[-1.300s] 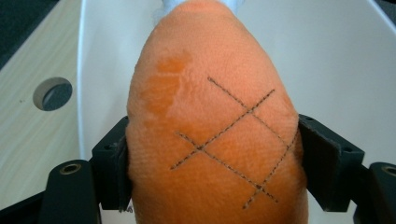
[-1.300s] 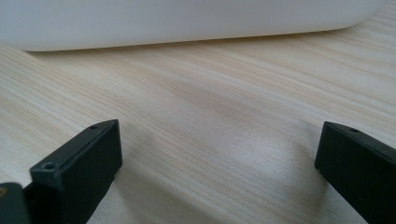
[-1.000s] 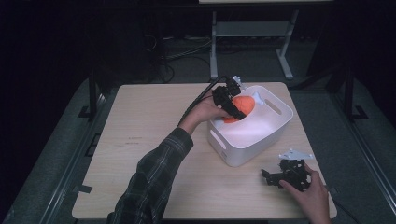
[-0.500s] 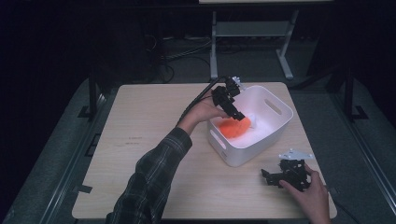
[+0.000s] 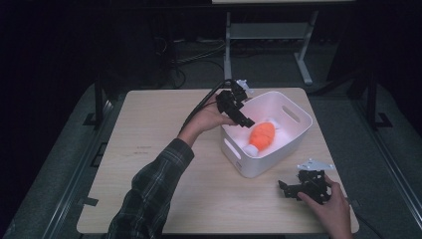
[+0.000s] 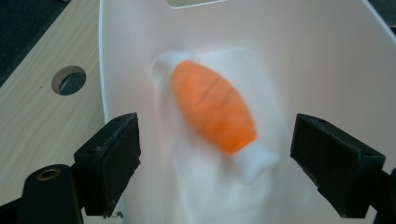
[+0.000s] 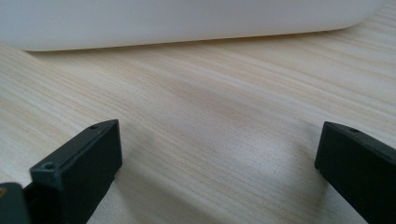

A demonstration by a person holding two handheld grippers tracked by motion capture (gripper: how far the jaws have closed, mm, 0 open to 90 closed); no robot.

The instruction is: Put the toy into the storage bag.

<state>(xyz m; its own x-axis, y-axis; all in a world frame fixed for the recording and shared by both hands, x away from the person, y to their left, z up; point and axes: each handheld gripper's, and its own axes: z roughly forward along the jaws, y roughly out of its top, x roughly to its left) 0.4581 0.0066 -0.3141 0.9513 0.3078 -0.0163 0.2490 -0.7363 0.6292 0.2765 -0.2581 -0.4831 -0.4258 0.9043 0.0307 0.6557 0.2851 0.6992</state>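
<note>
Toy (image 5: 262,136) label-free in bin (image 5: 298,137)

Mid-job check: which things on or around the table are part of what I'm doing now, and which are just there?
Part of the job:
- orange toy, lying in the bin
- white bin
- left hand-held gripper, jaws open over the bin

Just there:
- right hand-held gripper, open, resting on the table
- metal stand behind the table

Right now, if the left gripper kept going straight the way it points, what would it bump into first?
Probably the orange-and-white plush toy lying in the white plastic bin; it sits between the left gripper's open jaws, though depth is unclear.
</note>
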